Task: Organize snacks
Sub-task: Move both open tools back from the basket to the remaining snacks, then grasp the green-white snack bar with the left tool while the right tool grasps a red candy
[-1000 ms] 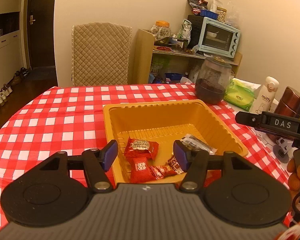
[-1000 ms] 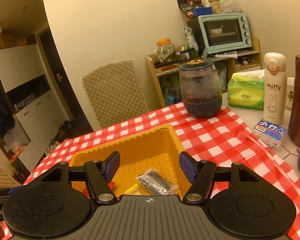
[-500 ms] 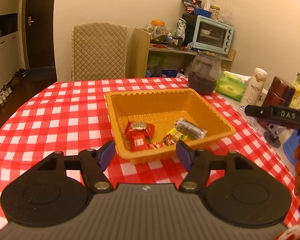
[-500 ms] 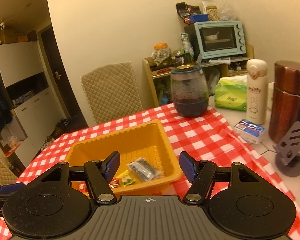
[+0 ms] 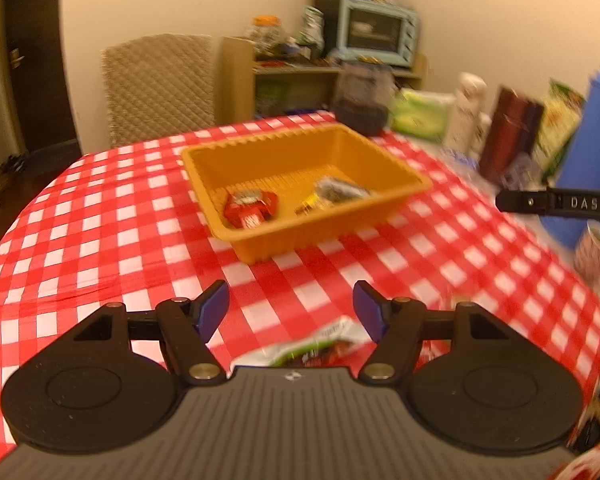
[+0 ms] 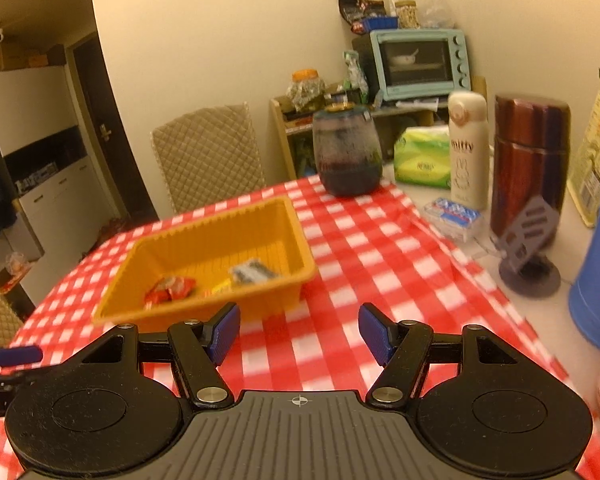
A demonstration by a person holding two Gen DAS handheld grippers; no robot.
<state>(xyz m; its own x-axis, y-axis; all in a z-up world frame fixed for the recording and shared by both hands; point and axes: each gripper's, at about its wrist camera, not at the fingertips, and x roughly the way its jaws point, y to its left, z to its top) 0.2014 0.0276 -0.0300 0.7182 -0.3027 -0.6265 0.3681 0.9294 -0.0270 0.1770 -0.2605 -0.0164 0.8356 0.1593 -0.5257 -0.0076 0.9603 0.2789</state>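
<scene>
Risk: my left claw [image 5: 291, 306], released and empty after just widening, may clip the snack packet [image 5: 316, 346] lying on the worktop [image 5: 100, 232] beneath it and shove it aside. My right claw [image 6: 299, 332] is released, empty. Tray [image 5: 404, 178] holds red packets [image 5: 250, 208] and a dark packet [image 5: 338, 190].

Home dining room: checked tablecloth [image 6: 340, 240], padded chair [image 6: 208, 152], toaster oven [image 6: 420, 62].

Checked tablecloth [image 6: 380, 264]; dark jar [image 6: 347, 152], tissue pack [image 6: 422, 156], white flask [image 6: 468, 144] behind; toaster oven [image 6: 420, 62] on shelf
</scene>
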